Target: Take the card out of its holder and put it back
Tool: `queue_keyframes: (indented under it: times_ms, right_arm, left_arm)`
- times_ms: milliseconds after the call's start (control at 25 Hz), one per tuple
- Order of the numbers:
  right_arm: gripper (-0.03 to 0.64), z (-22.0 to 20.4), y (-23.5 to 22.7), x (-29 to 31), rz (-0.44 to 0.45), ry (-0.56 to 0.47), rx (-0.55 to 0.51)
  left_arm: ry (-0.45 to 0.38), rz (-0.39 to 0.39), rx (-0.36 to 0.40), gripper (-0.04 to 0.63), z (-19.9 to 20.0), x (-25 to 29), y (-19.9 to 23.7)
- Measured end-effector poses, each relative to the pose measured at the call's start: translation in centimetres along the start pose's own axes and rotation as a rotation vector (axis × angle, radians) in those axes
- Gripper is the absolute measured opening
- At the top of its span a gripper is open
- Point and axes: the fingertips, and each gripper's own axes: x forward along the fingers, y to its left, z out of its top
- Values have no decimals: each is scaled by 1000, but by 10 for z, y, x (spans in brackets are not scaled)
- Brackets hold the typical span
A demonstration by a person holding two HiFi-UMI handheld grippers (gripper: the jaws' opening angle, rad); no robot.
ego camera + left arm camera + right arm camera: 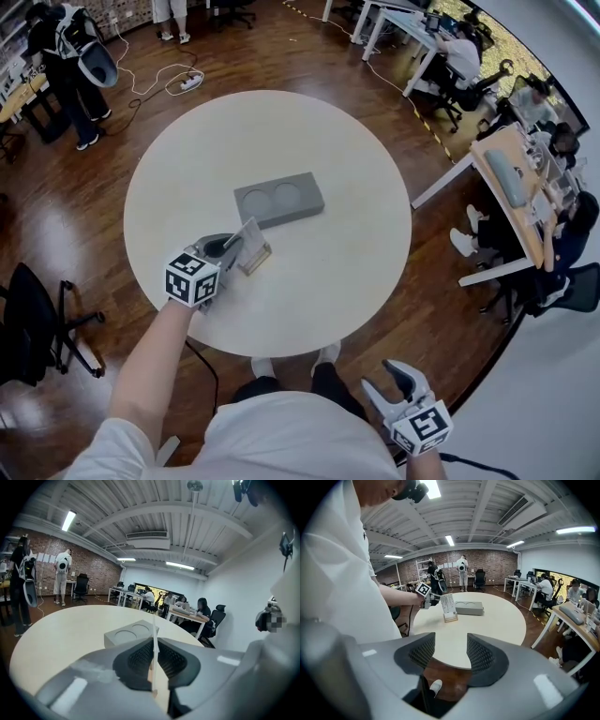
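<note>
A thin pale card (246,238) stands edge-up over its small wooden holder (256,260) on the round white table (356,253). My left gripper (232,247) is shut on the card's near edge. In the left gripper view the card (154,648) runs edge-on between the closed pads. From the right gripper view the card (447,604) stands upright with its lower edge at the holder (450,617), and the left gripper (430,599) grips it from the left. My right gripper (386,382) hangs off the table by my right side, open and holding nothing (450,656).
A grey block with two round recesses (278,200) lies just beyond the holder, also visible as the grey block (130,633) ahead of the left jaws. A black chair (33,323) stands left of the table. Desks with seated people (525,178) fill the right side.
</note>
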Motion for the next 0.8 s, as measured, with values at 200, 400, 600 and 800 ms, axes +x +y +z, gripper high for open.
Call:
queue_keyframes:
  times_ms: [200, 400, 600, 800]
  right_arm:
    - [218, -2, 6, 0, 38, -2, -24]
    - [218, -10, 5, 7, 146, 5, -80]
    - [218, -4, 4, 2, 242, -28, -153]
    - [218, -13, -1, -20, 320, -50, -211]
  left_arm:
    - [-72, 26, 20, 17, 26, -31, -11]
    - [-142, 104, 16, 17, 41, -79, -30]
    - [-180, 215, 0, 15, 35, -146, -58]
    - [-201, 303, -46, 16, 15, -204, -113]
